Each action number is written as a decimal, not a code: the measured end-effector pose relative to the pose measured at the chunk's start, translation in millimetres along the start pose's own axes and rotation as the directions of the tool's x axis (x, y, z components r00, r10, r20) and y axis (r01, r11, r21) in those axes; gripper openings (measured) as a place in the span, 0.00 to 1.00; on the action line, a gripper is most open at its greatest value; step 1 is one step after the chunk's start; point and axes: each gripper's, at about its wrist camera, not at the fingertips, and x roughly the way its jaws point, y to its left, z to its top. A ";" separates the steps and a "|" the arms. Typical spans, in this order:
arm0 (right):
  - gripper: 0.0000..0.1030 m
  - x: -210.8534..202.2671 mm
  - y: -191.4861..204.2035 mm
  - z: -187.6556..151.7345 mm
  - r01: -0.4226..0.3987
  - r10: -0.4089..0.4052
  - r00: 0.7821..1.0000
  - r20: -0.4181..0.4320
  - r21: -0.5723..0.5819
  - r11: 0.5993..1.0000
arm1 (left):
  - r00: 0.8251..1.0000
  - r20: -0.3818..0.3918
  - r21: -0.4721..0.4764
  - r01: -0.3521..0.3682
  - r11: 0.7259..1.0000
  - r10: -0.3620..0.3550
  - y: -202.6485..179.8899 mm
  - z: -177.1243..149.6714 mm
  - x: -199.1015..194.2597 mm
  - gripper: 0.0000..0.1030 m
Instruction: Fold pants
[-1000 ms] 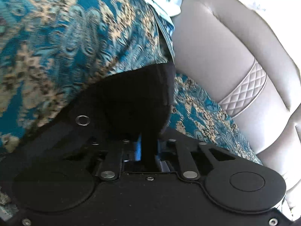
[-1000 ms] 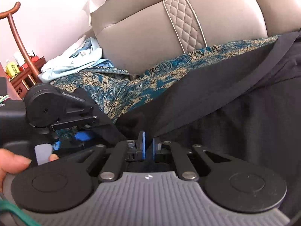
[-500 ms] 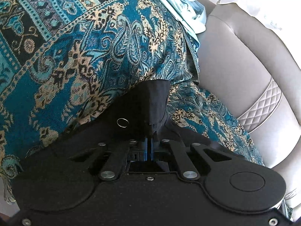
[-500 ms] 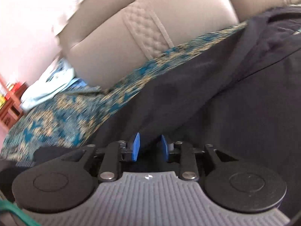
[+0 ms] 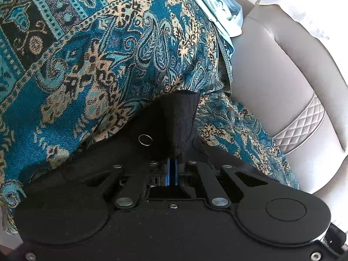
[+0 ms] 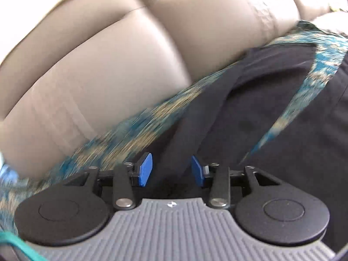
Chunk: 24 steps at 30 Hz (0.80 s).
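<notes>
On the patterned throw (image 5: pixel 91 69) that covers the sofa seat, the black pants (image 5: pixel 182 117) lie spread out, and I judge the fold to be mid-way: one end is pinned while the other end waits to be picked up. My left gripper (image 5: pixel 173 170) has its blue pads pressed together on a bunched tongue of the black cloth, which rises straight out of the jaws toward the crease where the throw rides up over a hump. A small metal ring (image 5: pixel 145 140) sits on the dark fabric just left of that pinch.

My right gripper (image 6: pixel 171 170) is blurred, and its jaws have just been opening: the pads now stand well apart, with dark fabric showing in the gap behind them but neither pad pressing on it, so I count nothing as held there. In that view the pants (image 6: pixel 271 113) fill the right half, with a strip of the teal throw showing between two dark panels, most likely the gap between the legs or a fold line.

Next, I think, the right jaws must come down over an outer edge of the cloth and close on it, then carry it across toward the pinned end while the left hand holds fast.

Room is tight toward the beige sofa back (image 6: pixel 113 61), which rises close behind the fabric's far edge; a pale blue garment (image 5: pixel 224 10) lies heaped near that back at the far end. The near side looks freer for the swing.
</notes>
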 end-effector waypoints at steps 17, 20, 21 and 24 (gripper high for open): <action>0.66 147.1 -83.8 161.2 0.281 -0.281 0.958 -0.059 -0.017 0.960 | 0.997 -0.010 0.054 -0.082 0.995 0.083 -10.5 -0.8 17.4 0.05; 0.66 169.4 -82.5 166.6 0.306 -0.310 0.948 -0.072 -0.052 0.951 | 0.995 0.012 0.091 -0.103 0.991 0.102 -17.5 -2.1 19.6 0.05; 0.66 176.2 -81.6 166.8 0.314 -0.319 0.945 -0.072 -0.076 0.946 | 0.994 0.016 0.101 -0.107 0.989 0.106 -19.1 -1.9 20.6 0.05; 0.23 188.4 -69.5 167.4 0.327 -0.347 0.934 -0.088 -0.182 0.927 | 0.993 0.019 0.108 -0.115 0.987 0.114 -21.4 -0.1 24.0 0.05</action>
